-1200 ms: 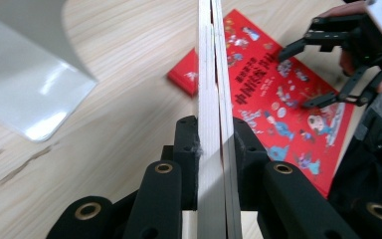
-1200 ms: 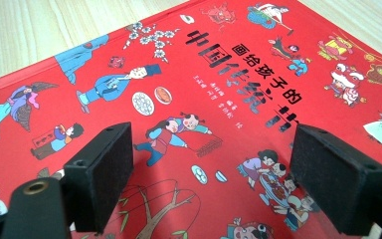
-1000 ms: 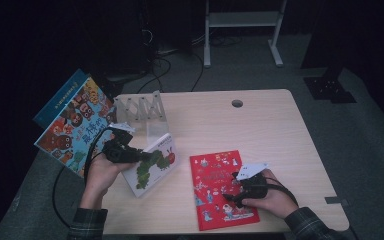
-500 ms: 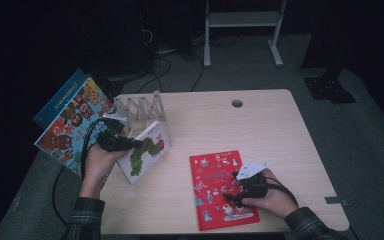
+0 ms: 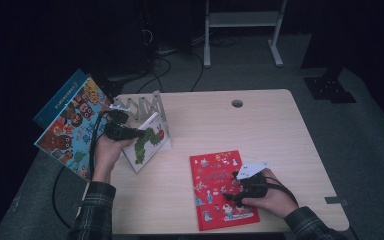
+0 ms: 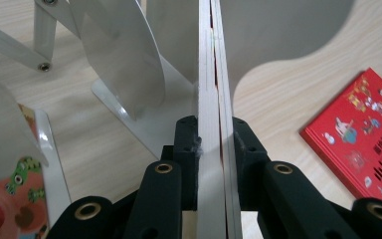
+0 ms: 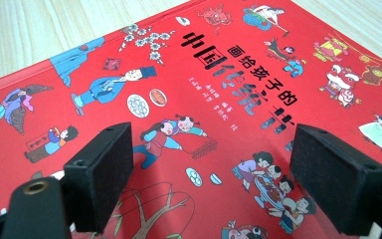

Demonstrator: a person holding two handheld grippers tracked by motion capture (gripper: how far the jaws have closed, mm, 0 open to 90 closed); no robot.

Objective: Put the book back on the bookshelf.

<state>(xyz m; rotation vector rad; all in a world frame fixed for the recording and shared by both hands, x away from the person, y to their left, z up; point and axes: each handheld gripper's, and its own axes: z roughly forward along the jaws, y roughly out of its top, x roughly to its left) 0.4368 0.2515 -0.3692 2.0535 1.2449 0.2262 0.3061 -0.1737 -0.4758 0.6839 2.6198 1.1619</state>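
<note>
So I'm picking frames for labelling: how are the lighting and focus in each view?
High view: table lit, room around it dark. Left gripper view: white book sharp at the tongs, red book slightly soft. Right gripper view: red book cover evenly lit, title readable, near tongs slightly blurred.

Left gripper, jaws clamped on the white caterpillar book, has carried it from lower centre-left of the high view up and leftward toward the metal rack. The book lay nearly flat on the table a second ago; it now stands tilted on edge, its upper end against the rack's right end. The left hand has shifted likewise.
</note>
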